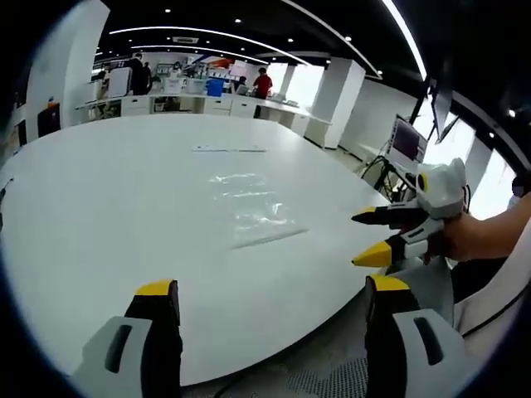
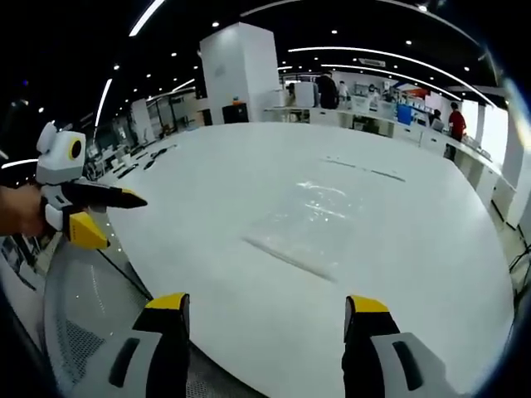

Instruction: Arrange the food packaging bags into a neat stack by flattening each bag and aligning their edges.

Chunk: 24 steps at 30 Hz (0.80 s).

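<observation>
Clear plastic bags point(image 1: 249, 207) lie flat mid-table point(image 1: 99, 215), untouched. Left gripper point(image 1: 274, 294) and right gripper point(image 2: 265, 307) hang near the table's edge, well short of the bags, jaws spread wide, nothing held.

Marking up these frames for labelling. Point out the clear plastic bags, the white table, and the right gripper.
clear plastic bags point(image 2: 311, 217): right gripper view, middle of the glossy film.
white table point(image 1: 108, 191): left gripper view, bare top left of the bags.
right gripper point(image 1: 367, 236): left gripper view, midway between its yellow fingertips.
</observation>
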Tool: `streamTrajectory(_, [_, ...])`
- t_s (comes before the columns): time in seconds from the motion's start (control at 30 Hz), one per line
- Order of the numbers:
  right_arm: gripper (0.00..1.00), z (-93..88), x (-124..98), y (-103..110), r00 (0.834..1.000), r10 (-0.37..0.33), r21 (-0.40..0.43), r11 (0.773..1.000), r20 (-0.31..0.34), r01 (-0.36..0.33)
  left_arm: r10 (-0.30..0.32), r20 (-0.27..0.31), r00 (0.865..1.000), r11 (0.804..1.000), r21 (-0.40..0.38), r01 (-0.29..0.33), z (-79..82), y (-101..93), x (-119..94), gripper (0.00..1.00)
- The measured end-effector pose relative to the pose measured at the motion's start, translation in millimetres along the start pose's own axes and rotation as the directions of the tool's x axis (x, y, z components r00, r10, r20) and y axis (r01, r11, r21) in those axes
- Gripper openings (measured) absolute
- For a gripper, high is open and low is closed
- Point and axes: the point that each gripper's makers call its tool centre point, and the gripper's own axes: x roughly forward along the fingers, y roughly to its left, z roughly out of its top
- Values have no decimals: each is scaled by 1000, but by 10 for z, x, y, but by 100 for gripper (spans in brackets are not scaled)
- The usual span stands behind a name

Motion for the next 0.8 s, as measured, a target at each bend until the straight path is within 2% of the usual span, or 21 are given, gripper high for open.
streamTrajectory(0.53, [76, 15, -83, 98, 1000, 4, 2, 1000, 21, -5, 1, 28, 1000, 1000, -4, -1, -92, -3, -82, 92])
streamTrajectory(0.8, [76, -27, -140, 135, 999, 6, 6, 1000, 32, -6, 1, 62, 998, 1000, 1, -1, -103, -32, -126, 92])
